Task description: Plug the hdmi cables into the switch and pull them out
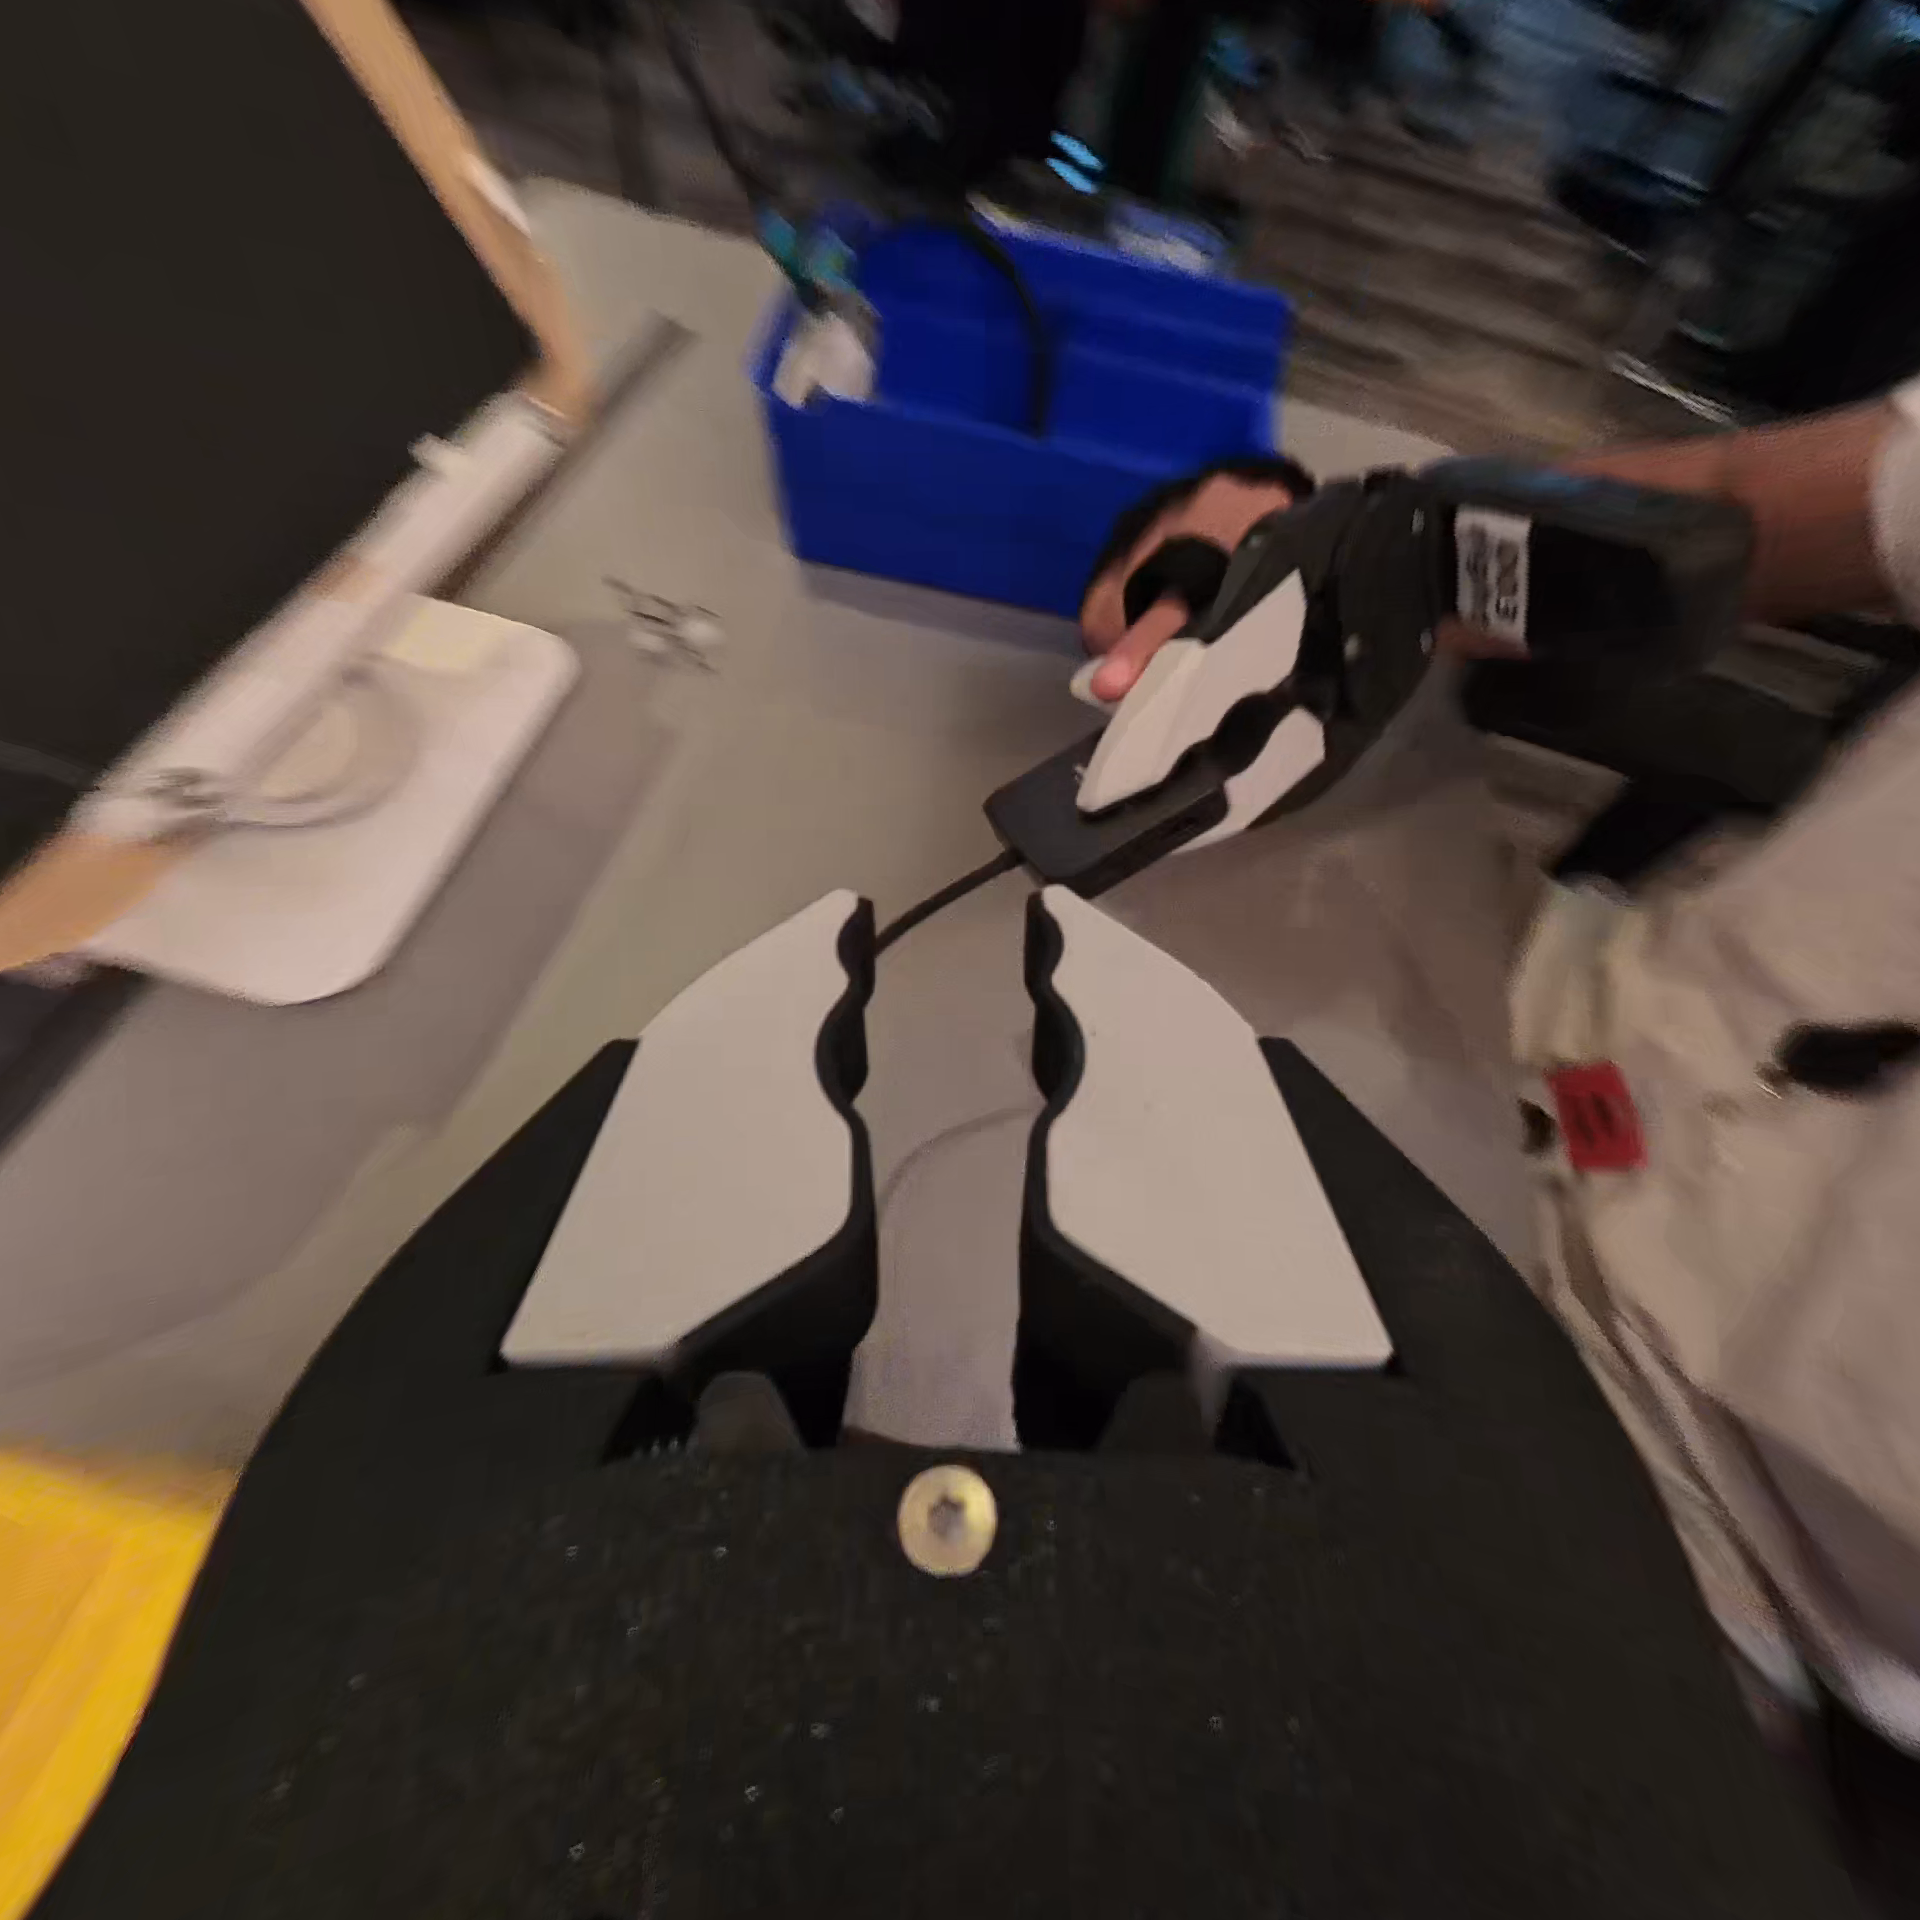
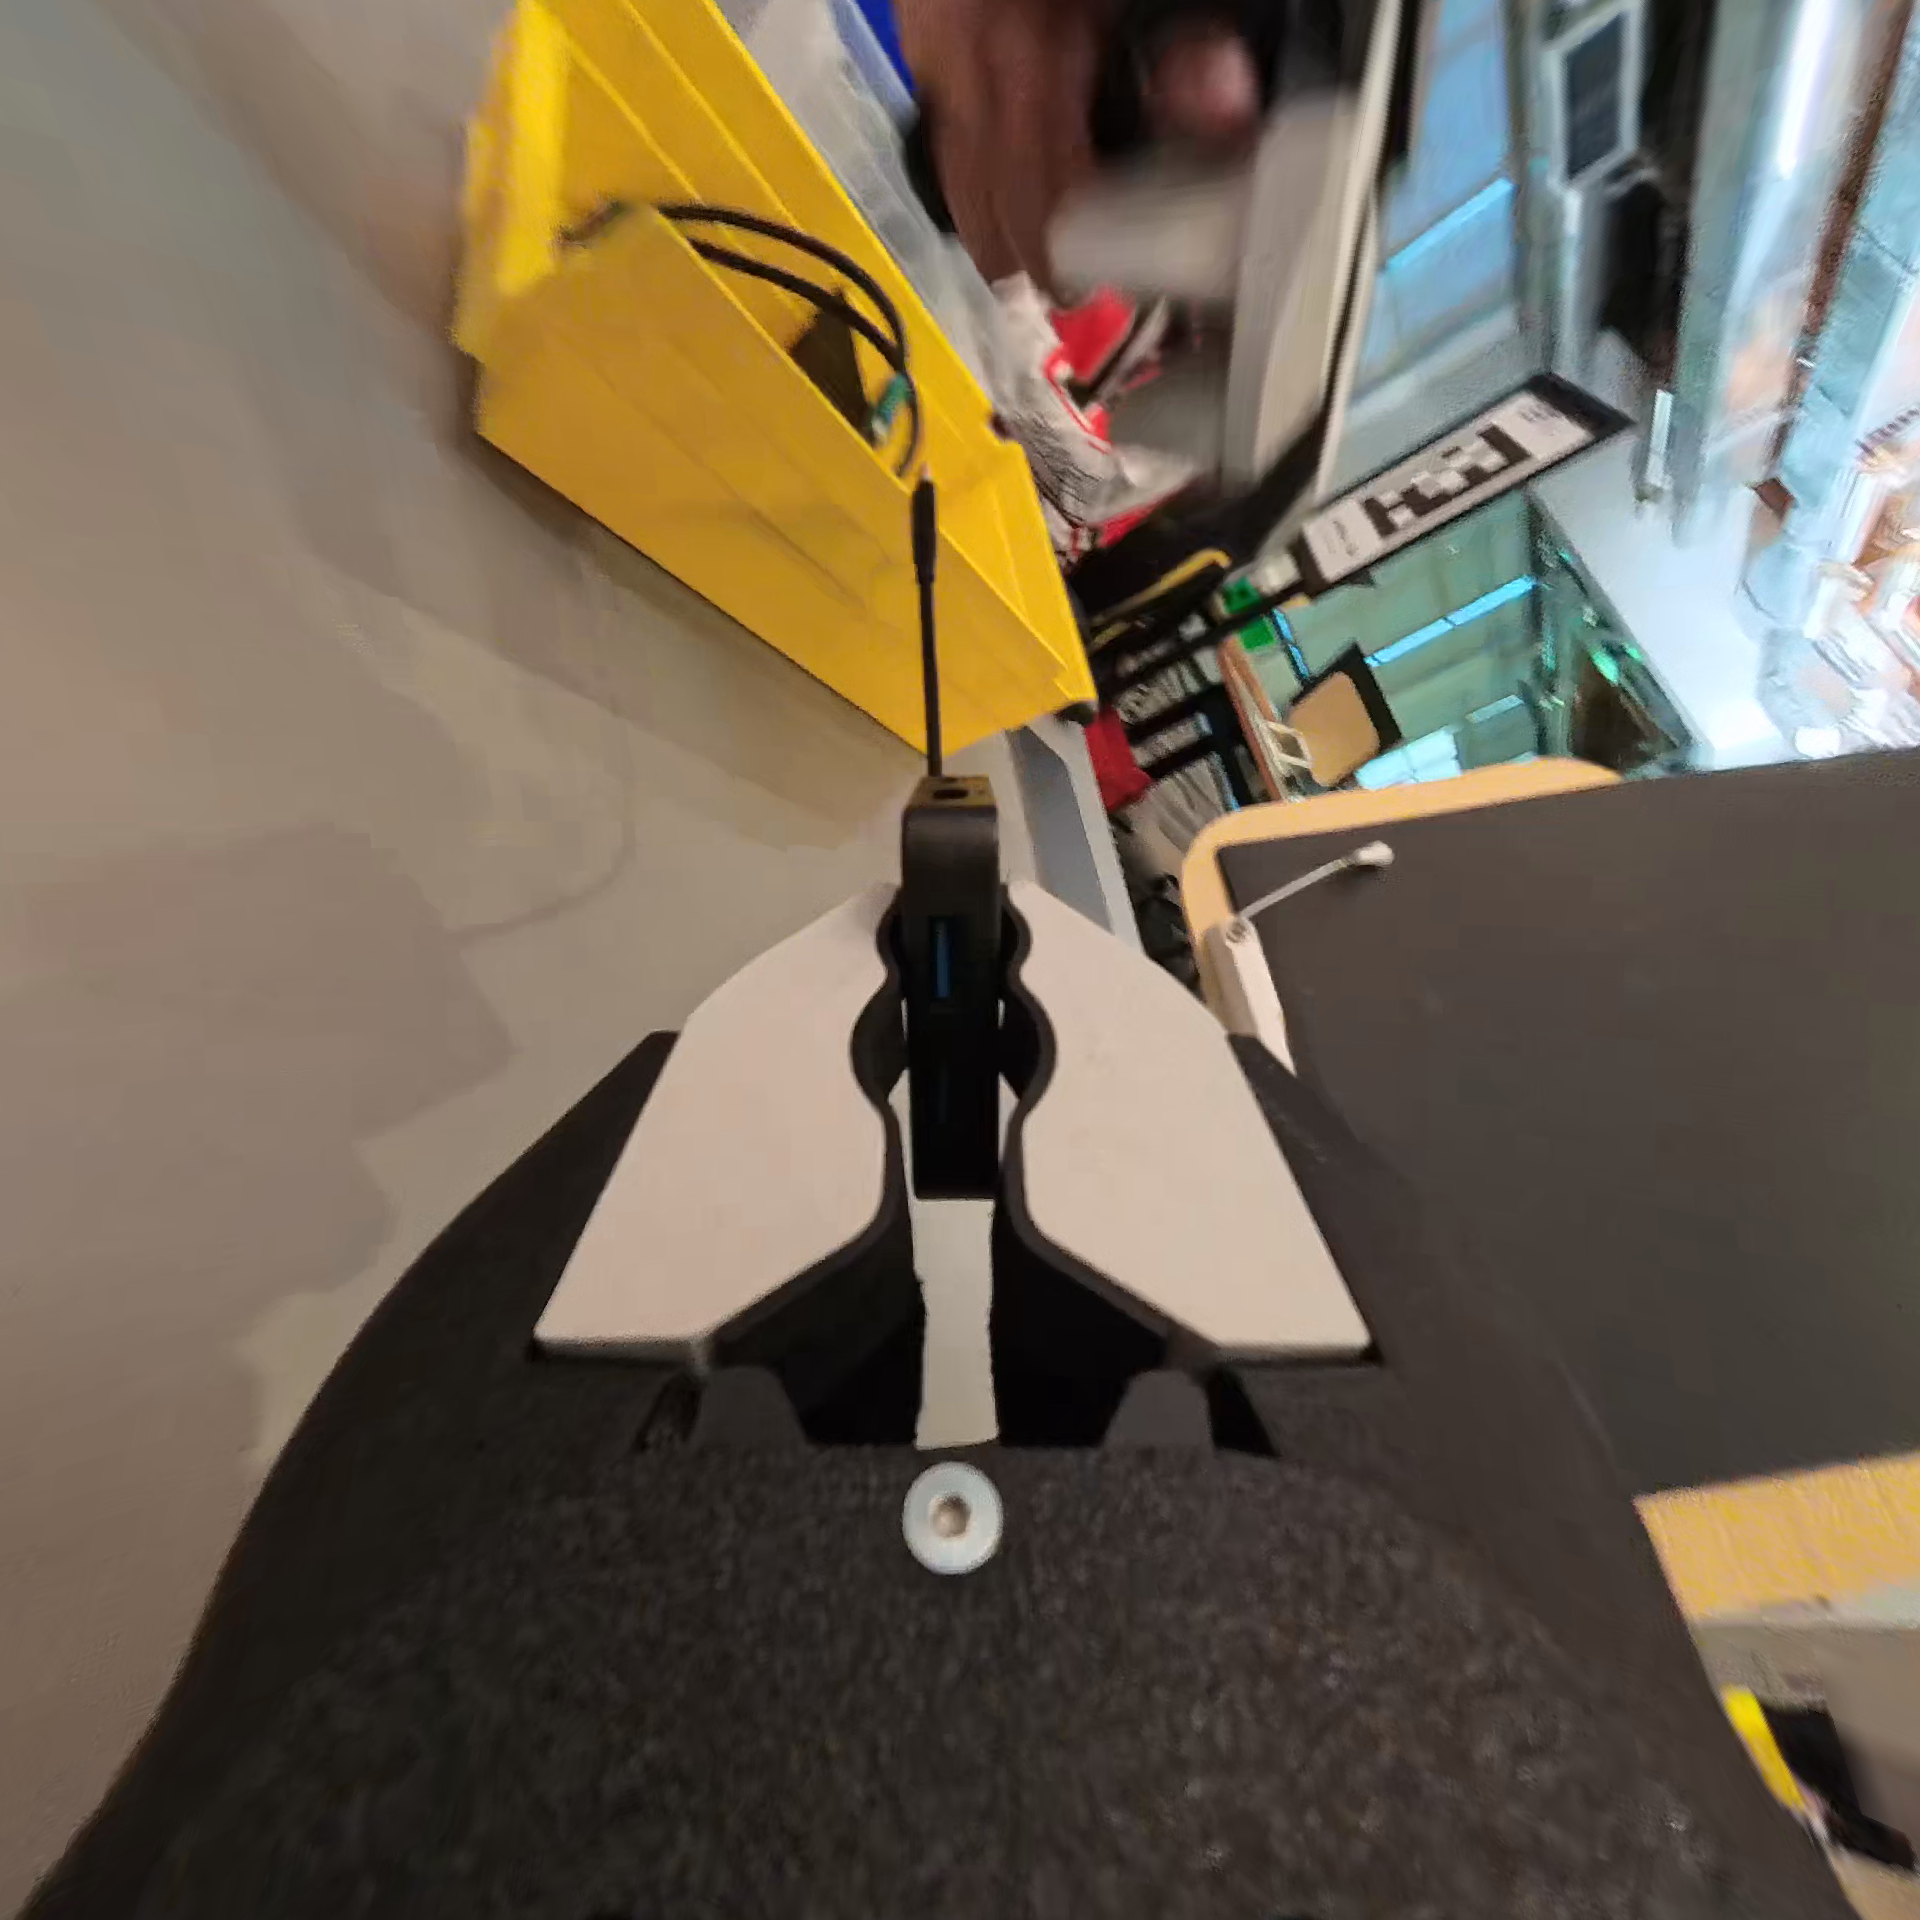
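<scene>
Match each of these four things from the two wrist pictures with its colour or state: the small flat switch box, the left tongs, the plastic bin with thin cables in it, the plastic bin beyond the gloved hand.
Column one:
1. small flat black switch box
2. left tongs
3. plastic bin holding thin black cables
4. plastic bin beyond the gloved hand

Column two:
A. blue
B. clamped in the right tongs
C. yellow
D. open, gripping nothing

Pairs: 1-B, 2-D, 3-C, 4-A

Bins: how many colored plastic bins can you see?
2. A blue bin sits on the table past the right gripper. A yellow bin sits ahead of the switch. Others may be hidden.
</scene>
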A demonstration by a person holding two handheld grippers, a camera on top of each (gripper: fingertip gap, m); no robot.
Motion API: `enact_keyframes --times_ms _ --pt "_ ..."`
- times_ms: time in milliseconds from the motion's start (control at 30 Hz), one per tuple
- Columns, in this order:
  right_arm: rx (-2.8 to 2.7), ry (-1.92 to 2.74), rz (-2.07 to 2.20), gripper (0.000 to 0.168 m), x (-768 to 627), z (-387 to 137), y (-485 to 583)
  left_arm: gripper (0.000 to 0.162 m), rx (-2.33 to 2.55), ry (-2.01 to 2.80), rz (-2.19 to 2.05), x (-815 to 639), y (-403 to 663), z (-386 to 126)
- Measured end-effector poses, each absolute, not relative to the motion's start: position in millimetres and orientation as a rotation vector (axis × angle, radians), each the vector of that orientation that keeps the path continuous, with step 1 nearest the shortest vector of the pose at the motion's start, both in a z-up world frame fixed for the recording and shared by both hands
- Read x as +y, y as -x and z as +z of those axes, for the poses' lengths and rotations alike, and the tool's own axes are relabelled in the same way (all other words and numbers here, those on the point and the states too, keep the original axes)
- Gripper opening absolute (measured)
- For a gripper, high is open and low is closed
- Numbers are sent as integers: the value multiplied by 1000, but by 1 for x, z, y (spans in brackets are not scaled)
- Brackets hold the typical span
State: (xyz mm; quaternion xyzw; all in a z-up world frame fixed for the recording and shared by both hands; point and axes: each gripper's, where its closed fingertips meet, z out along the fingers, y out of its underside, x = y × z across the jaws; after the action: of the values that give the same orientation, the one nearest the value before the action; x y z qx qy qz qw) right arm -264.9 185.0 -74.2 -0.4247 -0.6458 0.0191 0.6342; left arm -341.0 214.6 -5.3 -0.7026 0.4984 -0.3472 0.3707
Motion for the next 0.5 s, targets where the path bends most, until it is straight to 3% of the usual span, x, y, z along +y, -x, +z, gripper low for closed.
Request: enact_keyframes --times_ms 100,200,333,500 --pt "-1349 1024 11 13 213 -88 266 27 897 1753 -676 185 386 3" --pt "-1276 1056 -5 13 223 -112 265 25 530 1772 -698 127 409 -43" --pt "-1316 1009 -83 13 219 -135 263 24 407 1911 -618 65 399 -125" --pt "-1347 955 -91 13 210 -136 269 27 481 1888 -505 54 393 -127"
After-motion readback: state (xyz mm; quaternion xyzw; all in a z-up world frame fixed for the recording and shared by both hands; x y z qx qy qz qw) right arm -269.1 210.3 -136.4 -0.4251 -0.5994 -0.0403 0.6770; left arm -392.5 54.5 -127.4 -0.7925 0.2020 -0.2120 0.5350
